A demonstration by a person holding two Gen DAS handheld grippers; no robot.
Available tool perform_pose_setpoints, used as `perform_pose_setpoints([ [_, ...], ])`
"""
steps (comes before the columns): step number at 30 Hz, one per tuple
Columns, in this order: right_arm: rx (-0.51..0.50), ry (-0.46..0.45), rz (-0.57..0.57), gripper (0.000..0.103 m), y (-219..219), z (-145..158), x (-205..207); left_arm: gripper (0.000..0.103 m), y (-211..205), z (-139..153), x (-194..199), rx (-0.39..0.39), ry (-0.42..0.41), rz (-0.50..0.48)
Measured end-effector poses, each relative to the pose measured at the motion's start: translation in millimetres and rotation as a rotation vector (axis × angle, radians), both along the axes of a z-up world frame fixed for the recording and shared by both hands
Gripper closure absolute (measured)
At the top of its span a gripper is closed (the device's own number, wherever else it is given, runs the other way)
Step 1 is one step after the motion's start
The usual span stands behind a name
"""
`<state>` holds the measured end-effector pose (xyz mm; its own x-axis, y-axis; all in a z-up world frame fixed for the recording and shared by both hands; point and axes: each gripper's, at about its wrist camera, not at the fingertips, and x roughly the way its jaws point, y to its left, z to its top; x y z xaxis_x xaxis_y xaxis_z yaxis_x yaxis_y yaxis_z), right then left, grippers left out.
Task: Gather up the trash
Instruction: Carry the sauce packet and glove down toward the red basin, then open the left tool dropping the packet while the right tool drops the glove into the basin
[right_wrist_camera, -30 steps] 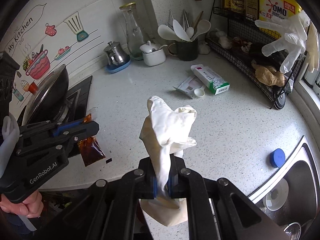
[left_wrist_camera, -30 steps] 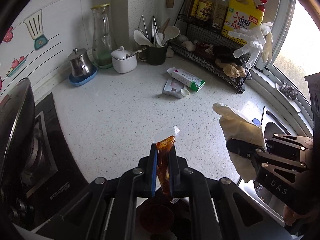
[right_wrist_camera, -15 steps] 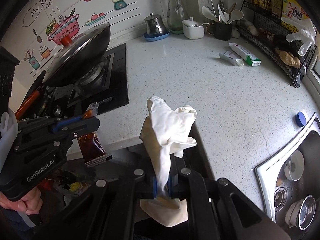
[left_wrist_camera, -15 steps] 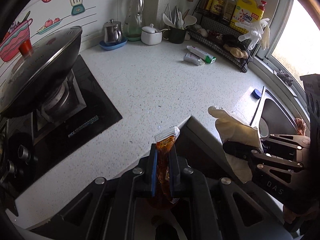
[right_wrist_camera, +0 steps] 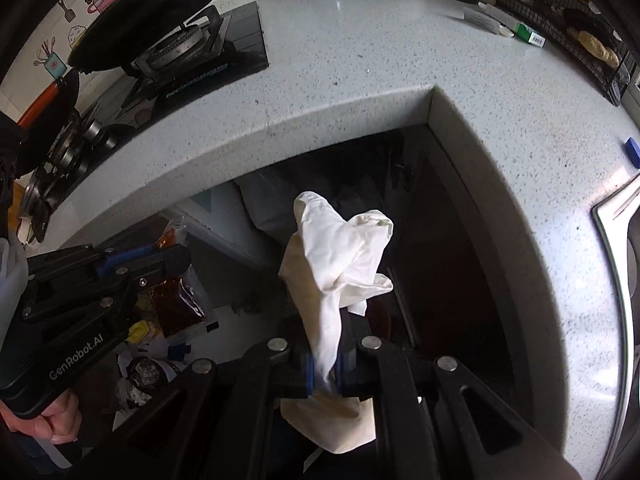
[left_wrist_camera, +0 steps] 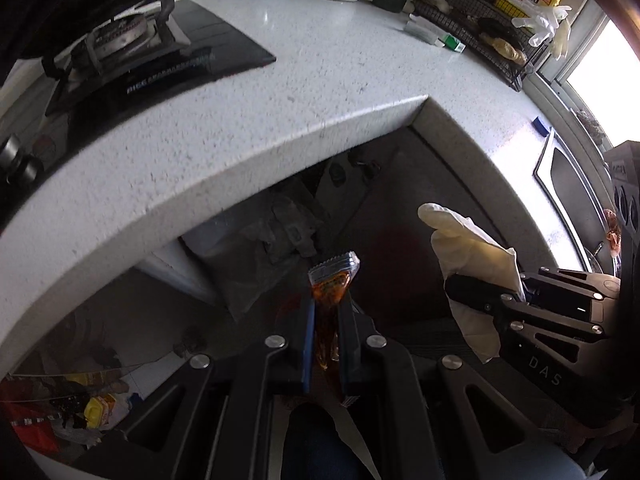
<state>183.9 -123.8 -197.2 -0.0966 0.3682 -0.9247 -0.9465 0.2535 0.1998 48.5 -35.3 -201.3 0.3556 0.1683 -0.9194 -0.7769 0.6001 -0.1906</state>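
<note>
My left gripper (left_wrist_camera: 325, 320) is shut on a clear sauce packet (left_wrist_camera: 331, 292) of red-brown sauce, held below the counter edge. It shows at the left in the right wrist view (right_wrist_camera: 176, 256), with the packet (right_wrist_camera: 176, 304) hanging down. My right gripper (right_wrist_camera: 325, 364) is shut on a crumpled white glove (right_wrist_camera: 336, 256). It shows at the right in the left wrist view (left_wrist_camera: 476, 292), with the glove (left_wrist_camera: 468, 248). Both hang over the dark space under the counter. A bin with trash (right_wrist_camera: 140, 372) lies at the lower left.
The speckled white counter (left_wrist_camera: 280, 92) wraps around the inner corner. A gas hob (left_wrist_camera: 132, 52) sits at left, a sink (left_wrist_camera: 572, 184) at right. Boxes (left_wrist_camera: 436, 36), a wire rack (left_wrist_camera: 488, 28) and jars stand at the back. More trash (left_wrist_camera: 92, 412) lies at lower left.
Both grippers have pulled back from over the counter and dropped below its edge, still holding the packet and the glove. The counter's inner corner now fills the view.
</note>
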Motion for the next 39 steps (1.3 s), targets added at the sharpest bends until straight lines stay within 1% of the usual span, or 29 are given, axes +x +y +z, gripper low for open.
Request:
perform_pose_setpoints([
  [5, -0.058, 0.022, 0.009, 0.097, 1, -55, -6, 0.094, -7, -53, -7, -0.041, 0.069, 0.017],
  [8, -0.091, 0.036, 0.016, 0.097, 8, -95, -7, 0.094, -8, -91, -10, -0.064, 0.098, 0.026],
  [11, -0.107, 0.056, 0.017, 0.097, 13, -139, -8, 0.094, -7, -132, -11, -0.083, 0.094, 0.032],
  [13, -0.123, 0.073, 0.009, 0.097, 16, -170, -7, 0.094, -5, -163, -9, -0.096, 0.097, 0.034],
  [17, -0.162, 0.081, -0.02, 0.097, 21, -237, 1, 0.094, -3, -235, 1, -0.131, 0.102, 0.024],
  [21, -0.225, 0.075, -0.051, 0.097, 23, -305, 11, 0.094, -5, -315, 11, -0.198, 0.131, -0.003],
  [23, -0.237, 0.07, -0.068, 0.097, 19, -330, 17, 0.094, -7, -347, 16, -0.219, 0.134, -0.02],
  [26, -0.232, 0.077, -0.073, 0.097, 15, -358, 23, 0.094, -11, -387, 25, -0.245, 0.12, -0.053],
  [29, -0.258, 0.076, -0.099, 0.097, 9, -381, 32, 0.094, -14, -412, 34, -0.265, 0.121, -0.08],
  [31, -0.261, 0.079, -0.116, 0.097, 8, -387, 38, 0.092, -16, -422, 42, -0.249, 0.152, -0.1],
  [32, -0.264, 0.081, -0.124, 0.097, 6, -388, 39, 0.089, -18, -426, 43, -0.243, 0.164, -0.117],
  [33, -0.266, 0.085, -0.128, 0.097, 2, -389, 42, 0.076, -20, -430, 46, -0.248, 0.176, -0.135],
  [35, -0.267, 0.088, -0.134, 0.097, -1, -388, 45, 0.068, -19, -434, 47, -0.259, 0.188, -0.152],
  [37, -0.268, 0.092, -0.129, 0.097, -2, -388, 46, 0.068, -20, -434, 46, -0.263, 0.182, -0.169],
  [39, -0.268, 0.098, -0.124, 0.097, -5, -386, 45, 0.068, -20, -433, 43, -0.248, 0.187, -0.17],
])
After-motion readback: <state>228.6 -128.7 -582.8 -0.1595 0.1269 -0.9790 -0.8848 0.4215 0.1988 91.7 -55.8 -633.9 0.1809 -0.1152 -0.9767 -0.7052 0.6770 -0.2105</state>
